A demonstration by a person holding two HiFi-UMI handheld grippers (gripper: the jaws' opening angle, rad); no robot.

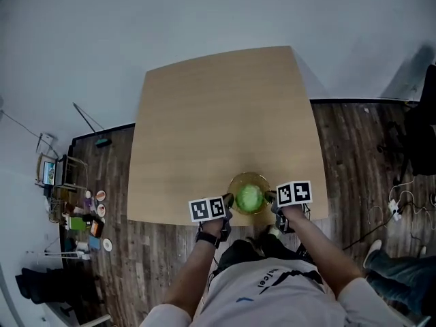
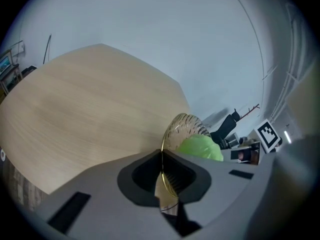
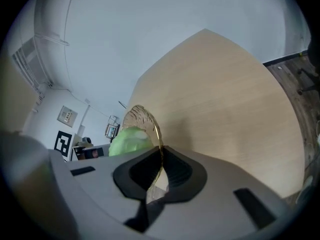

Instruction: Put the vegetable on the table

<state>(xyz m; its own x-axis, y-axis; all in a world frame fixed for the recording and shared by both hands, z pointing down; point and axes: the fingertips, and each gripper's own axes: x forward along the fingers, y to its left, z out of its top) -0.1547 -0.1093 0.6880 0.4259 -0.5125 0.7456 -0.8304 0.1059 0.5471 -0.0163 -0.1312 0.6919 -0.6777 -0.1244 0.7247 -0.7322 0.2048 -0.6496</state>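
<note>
A clear glass bowl (image 1: 236, 182) with a gold rim sits at the near edge of the light wooden table (image 1: 218, 114). A round green leafy vegetable (image 1: 250, 197) lies inside it. My left gripper (image 1: 230, 200) is shut on the bowl's left rim, and my right gripper (image 1: 270, 197) is shut on its right rim. In the left gripper view the thin rim of the bowl (image 2: 182, 126) runs between the jaws of the left gripper (image 2: 161, 171), with the vegetable (image 2: 200, 148) just beyond. The right gripper view mirrors this: bowl (image 3: 137, 119), vegetable (image 3: 129, 139), right gripper (image 3: 161, 166).
The tabletop stretches away beyond the bowl. On the dark wood floor, a shelf and small items (image 1: 82, 213) stand to the left. Cables (image 1: 395, 210) and a dark chair (image 1: 422, 121) are to the right. A white wall lies behind the table.
</note>
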